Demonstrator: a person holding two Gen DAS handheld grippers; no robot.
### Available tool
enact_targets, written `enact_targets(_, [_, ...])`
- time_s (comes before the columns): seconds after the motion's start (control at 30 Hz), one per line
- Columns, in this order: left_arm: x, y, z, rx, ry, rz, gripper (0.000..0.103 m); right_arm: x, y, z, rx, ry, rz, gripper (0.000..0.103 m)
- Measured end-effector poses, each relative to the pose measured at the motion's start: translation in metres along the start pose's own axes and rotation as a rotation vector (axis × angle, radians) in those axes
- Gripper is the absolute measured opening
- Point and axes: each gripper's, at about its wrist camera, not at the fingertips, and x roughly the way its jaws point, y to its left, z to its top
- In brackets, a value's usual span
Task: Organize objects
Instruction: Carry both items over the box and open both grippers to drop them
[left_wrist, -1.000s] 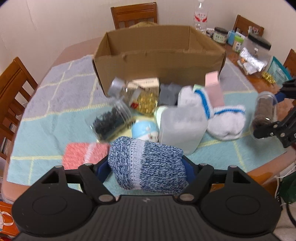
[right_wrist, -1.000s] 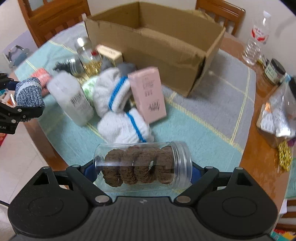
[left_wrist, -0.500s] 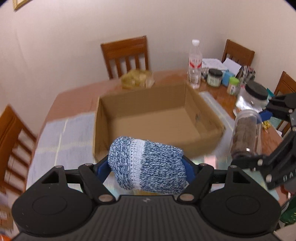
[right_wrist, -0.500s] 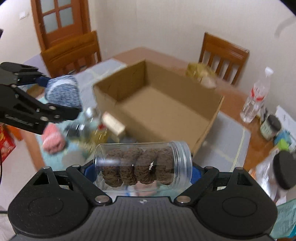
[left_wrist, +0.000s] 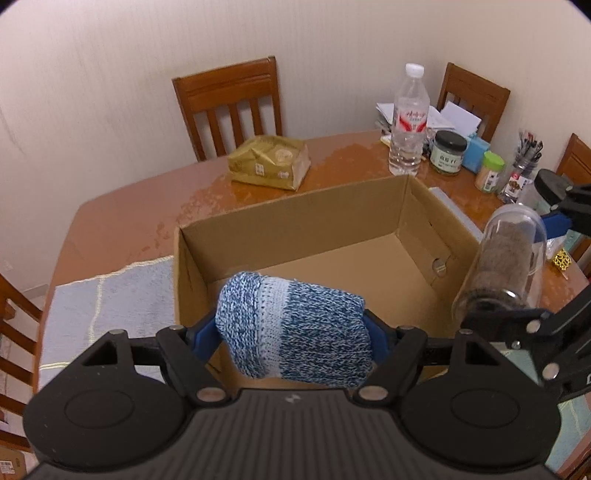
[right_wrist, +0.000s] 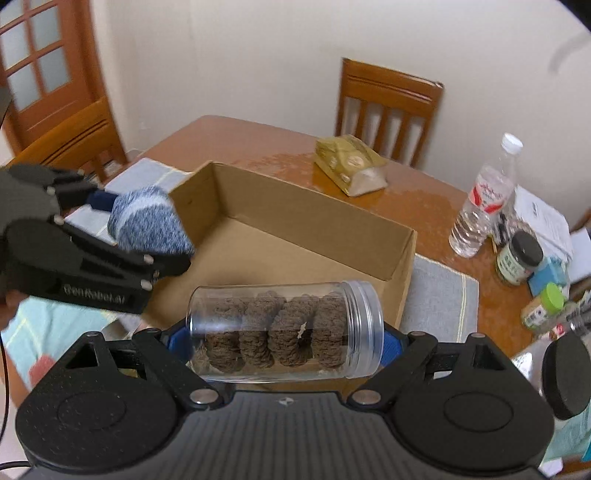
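Now, from the left wrist view, our left gripper (left_wrist: 293, 332) is clamped on 1 rolled blue-and-white knit sock (left_wrist: 293, 330), its blue pads pressing on both ends. The roll's long axis runs crosswise between the jaws, level with them. It hangs over the near wall of the cardboard box (left_wrist: 295, 218), so the open floor of the box lies ahead of and below the jaws; we judge the coming move to be a short push forward and a release. To the right of this view our right gripper (left_wrist: 517, 258) carries 1 clear jar (left_wrist: 502, 266) of brown rings just outside the box's right wall. Behind the box we count 1 gold bag (left_wrist: 269, 162), 1 water bottle (left_wrist: 408, 122) and 3 chairs, plus the edge of a 4th at far right.

Next, from the right wrist view, our right gripper (right_wrist: 286, 338) grips that jar (right_wrist: 286, 330) end to end, lid to the right, long axis crosswise to the jaws. We count 4 brown rings inside. The jar sits above the box's near right corner (right_wrist: 404, 273), with the box floor ahead. Our left gripper (right_wrist: 147, 225) with the sock (right_wrist: 147, 221) sits above the box's left corner. Both hands look about equally near the box; neither load is inside yet. Here we see 2 chairs, 1 gold bag (right_wrist: 349, 168) and 1 bottle (right_wrist: 482, 206).
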Motion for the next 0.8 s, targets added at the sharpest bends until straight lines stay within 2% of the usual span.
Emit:
enact_targets(0.07, [0.009,0.002,-0.001,0.006,0.012,-0.004,0.078,0.004,0.001,0.001,0.021,0.008,-0.006,0.096])
enact_targets(0.17, [0.015,0.005,0.000,0.007,0.004,-0.018,0.089,0.004,0.004,0.002,0.020,-0.007,-0.014,0.103])
enact_targets(0.27, [0.016,0.007,0.003,0.010,-0.010,-0.005,0.097,0.002,0.009,0.002,0.008,-0.016,-0.052,0.103])
enact_targets(0.6, [0.003,0.009,0.003,0.052,-0.042,-0.021,0.097,-0.014,0.011,-0.009,0.059,-0.017,-0.109,0.103])
enact_targets(0.8, [-0.011,0.006,-0.012,0.049,-0.033,-0.022,0.097,-0.022,0.007,-0.032,0.091,0.007,-0.128,0.103])
